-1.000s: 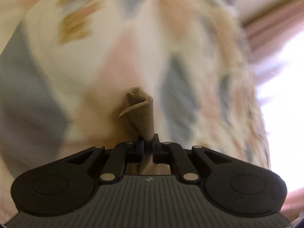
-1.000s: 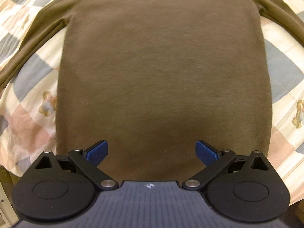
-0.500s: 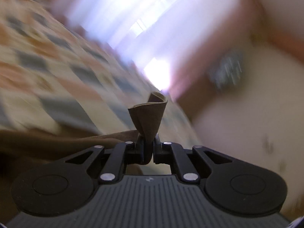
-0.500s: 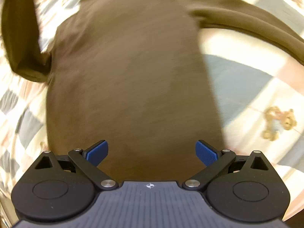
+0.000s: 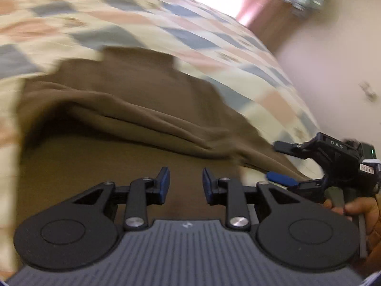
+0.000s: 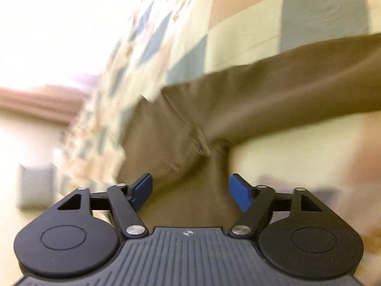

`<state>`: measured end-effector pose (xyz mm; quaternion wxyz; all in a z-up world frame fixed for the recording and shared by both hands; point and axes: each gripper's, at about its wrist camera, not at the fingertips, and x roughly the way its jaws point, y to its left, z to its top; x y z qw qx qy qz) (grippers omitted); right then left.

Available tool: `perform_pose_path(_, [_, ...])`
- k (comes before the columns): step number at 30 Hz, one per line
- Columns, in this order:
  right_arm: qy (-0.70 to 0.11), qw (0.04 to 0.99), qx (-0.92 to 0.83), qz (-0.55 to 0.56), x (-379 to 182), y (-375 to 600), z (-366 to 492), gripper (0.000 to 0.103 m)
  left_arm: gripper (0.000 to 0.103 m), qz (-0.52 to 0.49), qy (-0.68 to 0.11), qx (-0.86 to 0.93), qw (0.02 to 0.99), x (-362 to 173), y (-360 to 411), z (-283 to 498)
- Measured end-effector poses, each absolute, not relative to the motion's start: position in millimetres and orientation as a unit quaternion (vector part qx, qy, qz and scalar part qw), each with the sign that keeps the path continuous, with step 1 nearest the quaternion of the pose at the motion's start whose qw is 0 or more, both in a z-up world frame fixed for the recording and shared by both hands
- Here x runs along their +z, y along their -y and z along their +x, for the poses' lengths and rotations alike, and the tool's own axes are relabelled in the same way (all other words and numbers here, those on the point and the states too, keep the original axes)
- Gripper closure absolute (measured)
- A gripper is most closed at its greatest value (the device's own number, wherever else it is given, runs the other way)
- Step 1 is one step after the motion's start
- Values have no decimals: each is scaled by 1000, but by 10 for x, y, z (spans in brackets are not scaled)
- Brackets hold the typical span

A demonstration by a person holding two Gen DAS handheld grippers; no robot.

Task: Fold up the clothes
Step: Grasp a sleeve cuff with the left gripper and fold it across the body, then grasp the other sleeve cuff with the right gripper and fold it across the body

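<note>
A brown long-sleeved shirt (image 5: 114, 100) lies on a patchwork quilt (image 5: 147, 21), with one sleeve folded across its body. My left gripper (image 5: 185, 184) is open and empty just above the shirt's body. My right gripper (image 5: 283, 164) shows at the right edge of the left wrist view, open, over the shirt's side edge. In the right wrist view the right gripper (image 6: 190, 189) is open, low over the shirt (image 6: 190, 131) near the armpit, where the other sleeve (image 6: 297, 88) runs off to the right.
The quilt (image 6: 238, 31) covers a bed that drops off toward a pale wall (image 5: 338, 54). A bright window and pinkish curtain (image 5: 259, 4) are beyond the bed. A hand (image 5: 364, 211) holds the right gripper's handle.
My left gripper let go of the sleeve cuff it was pinching and opened; the sleeve now lies over the shirt body. My right gripper swung from the hem to the shirt's right side, staying open.
</note>
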<state>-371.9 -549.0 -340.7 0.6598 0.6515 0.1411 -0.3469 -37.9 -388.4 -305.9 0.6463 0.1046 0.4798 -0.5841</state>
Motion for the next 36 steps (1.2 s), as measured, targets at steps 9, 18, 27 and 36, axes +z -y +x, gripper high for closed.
perform_pose_path(9, [-90,554,-333,757,-3974,5929,-3375,51,71,57,-466,-514,718,-2959,3743,361])
perform_pose_path(18, [-69,681,-331,650,-3637,6076,-2984,97,71,120,-441,-514,726,-3112,3655,623])
perform_pose_path(27, [-179,744,-391,512,-3560,5971,-3249,96,72,83,-484,-514,703,-3215,3658,935])
perform_pose_path(36, [-170,701,-400,566,-3848,6028,-3219,65,65,19,-585,-430,688,-3464,4392,1827])
